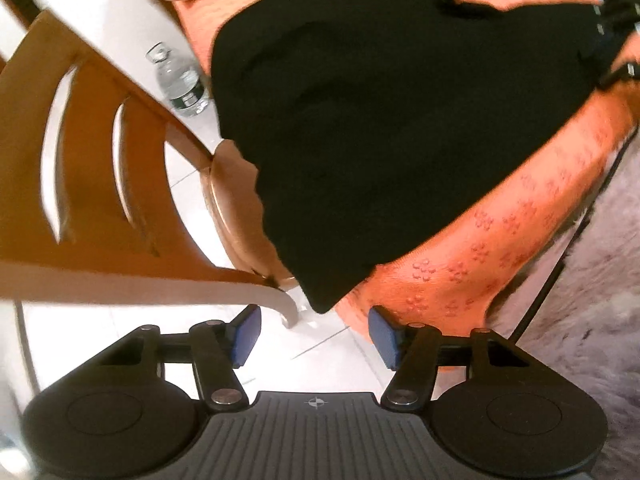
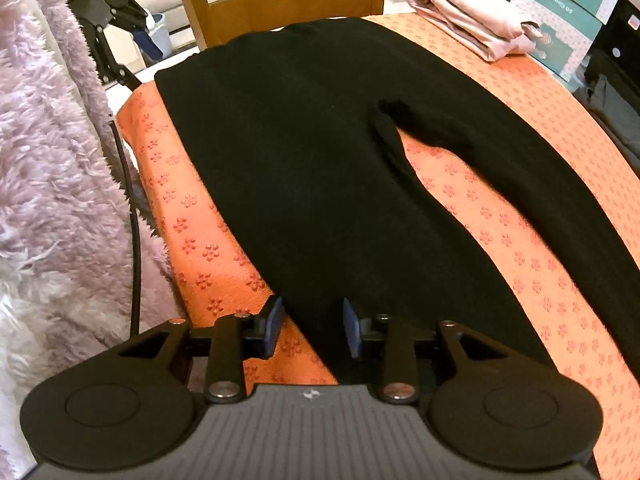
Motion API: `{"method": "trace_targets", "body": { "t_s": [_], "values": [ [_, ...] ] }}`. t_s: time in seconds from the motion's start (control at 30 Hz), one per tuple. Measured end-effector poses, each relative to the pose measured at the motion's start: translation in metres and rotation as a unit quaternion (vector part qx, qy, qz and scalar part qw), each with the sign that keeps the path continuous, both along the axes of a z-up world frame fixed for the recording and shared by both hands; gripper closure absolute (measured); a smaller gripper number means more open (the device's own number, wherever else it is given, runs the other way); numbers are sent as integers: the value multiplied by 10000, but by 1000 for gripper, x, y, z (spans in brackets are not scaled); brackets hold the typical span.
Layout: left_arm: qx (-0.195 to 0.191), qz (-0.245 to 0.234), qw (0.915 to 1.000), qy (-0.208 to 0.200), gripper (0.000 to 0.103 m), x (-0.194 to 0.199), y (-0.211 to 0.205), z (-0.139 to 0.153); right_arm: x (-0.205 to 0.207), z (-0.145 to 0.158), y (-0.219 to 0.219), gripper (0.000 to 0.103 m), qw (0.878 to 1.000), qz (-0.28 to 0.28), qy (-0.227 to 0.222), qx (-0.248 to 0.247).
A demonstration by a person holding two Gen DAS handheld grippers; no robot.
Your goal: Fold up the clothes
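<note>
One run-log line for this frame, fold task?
stage: pre-grasp | black garment: flat on orange mat | left gripper: open, empty | right gripper: open over hem

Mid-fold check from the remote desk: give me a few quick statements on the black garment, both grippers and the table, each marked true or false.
1. The black garment lies spread on an orange cloth with a flower pattern. True.
2. The right gripper is shut on the garment. False: its fingers stand apart on either side of the garment's near edge, not pressing on it.
3. A folded pink garment lies at the far end of the table. True.
4. The left gripper holds the water bottle. False: its fingers are open with nothing between them; the bottle stands on the floor by the chair.
5. The black garment is already folded into a small square. False: it lies stretched out lengthwise.
</note>
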State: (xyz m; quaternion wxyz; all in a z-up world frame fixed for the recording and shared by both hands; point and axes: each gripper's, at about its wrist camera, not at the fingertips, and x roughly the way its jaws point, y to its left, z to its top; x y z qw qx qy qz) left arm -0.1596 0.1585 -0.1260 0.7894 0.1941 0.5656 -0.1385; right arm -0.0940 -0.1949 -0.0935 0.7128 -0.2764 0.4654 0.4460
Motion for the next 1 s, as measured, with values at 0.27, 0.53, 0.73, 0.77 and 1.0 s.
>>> {"method": "trace_targets", "body": {
  "t_s": [0.27, 0.53, 0.73, 0.77, 1.0],
  "values": [
    [262, -411, 9976, -490, 69, -1, -9, -4, -3, 0, 9, 65, 9996, 75, -251, -143],
    [77, -66, 9958, -907, 93, -15, -5, 10, -13, 2, 11, 65, 9986, 310, -351, -247],
    [-72, 204, 9939, -1086, 94, -13, 7, 33, -10, 1, 11, 97, 9986, 341, -355, -170],
    [-68, 198, 9936, -1108, 94, -14, 8, 34, -9, 1, 13, 99, 9984, 343, -396, -206],
    [-124, 345, 9897, -1387, 94, -1, 5, 57, 16, 49, 10, 100, 9960, -99, -885, 61]
  ]
}}
